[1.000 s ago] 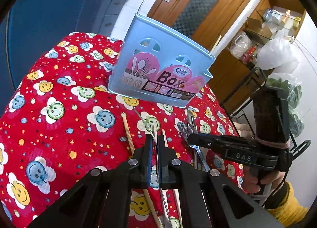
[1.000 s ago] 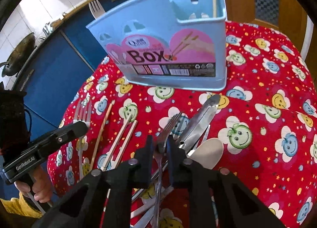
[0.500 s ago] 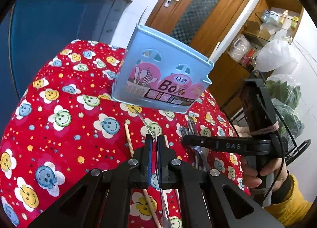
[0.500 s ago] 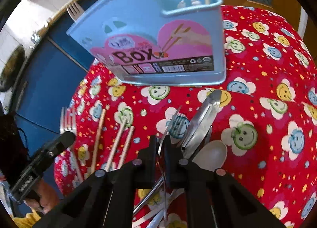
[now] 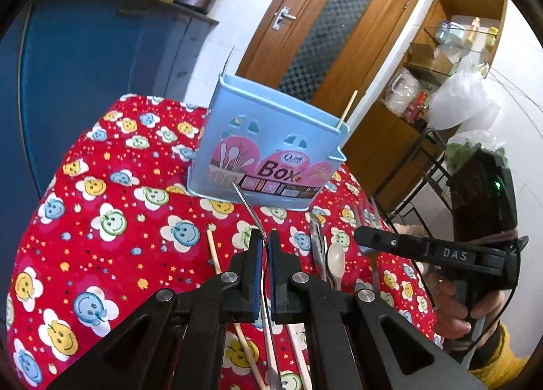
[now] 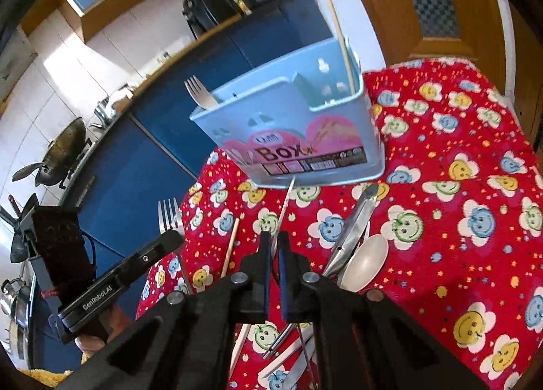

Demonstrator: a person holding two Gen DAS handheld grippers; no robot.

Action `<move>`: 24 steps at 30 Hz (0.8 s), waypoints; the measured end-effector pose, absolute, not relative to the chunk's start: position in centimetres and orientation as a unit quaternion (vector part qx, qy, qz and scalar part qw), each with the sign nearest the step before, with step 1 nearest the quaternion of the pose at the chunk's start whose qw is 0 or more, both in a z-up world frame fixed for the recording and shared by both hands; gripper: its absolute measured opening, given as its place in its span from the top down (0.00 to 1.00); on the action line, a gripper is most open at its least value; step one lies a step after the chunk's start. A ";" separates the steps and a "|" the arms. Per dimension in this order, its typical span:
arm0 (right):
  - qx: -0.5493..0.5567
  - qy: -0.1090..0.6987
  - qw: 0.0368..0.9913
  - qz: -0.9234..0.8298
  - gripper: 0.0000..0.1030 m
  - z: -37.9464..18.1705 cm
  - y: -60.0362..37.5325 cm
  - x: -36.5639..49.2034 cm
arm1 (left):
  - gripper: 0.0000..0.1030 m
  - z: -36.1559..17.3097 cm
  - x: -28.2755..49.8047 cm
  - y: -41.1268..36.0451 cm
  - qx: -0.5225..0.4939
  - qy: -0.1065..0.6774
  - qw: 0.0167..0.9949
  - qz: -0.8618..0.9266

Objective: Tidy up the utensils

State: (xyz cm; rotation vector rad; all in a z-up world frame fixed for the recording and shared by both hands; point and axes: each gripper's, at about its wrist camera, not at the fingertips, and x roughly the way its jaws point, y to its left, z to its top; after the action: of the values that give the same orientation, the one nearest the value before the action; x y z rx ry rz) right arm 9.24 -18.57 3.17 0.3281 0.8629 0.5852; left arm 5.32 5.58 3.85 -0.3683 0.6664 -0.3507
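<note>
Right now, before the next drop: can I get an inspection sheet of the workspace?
Surface: red smiley-flower tablecloth over the table.
Job's things: light-blue utensil box upright, holding a fork and a chopstick. Loose on the cloth in front of it: tongs, pale spoon, more chopsticks.
Clutter: nothing seen.
Grippers: left gripper shut on a second fork; right gripper shut on a third fork. Both are short of the box.
Cables: thin black cord at the left gripper's body.
Surroundings: blue cabinets, wooden door, wire rack, wok.
</note>
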 end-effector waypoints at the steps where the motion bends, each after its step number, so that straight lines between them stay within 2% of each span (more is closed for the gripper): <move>1: 0.157 0.402 0.858 0.278 0.95 3.5 -18.7 8.9 | 0.97 4.0 5.2 5.6 -0.178 0.321 0.914 -0.171; 24: 0.169 0.292 0.901 0.274 0.97 8.5 -20.3 4.7 | 0.99 8.9 2.9 5.8 -0.163 0.250 0.938 -0.177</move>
State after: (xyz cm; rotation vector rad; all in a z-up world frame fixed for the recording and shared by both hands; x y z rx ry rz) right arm 4.68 -20.30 8.47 0.3499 0.6035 0.5664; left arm 2.93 5.83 8.94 -0.3328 0.5099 -0.3624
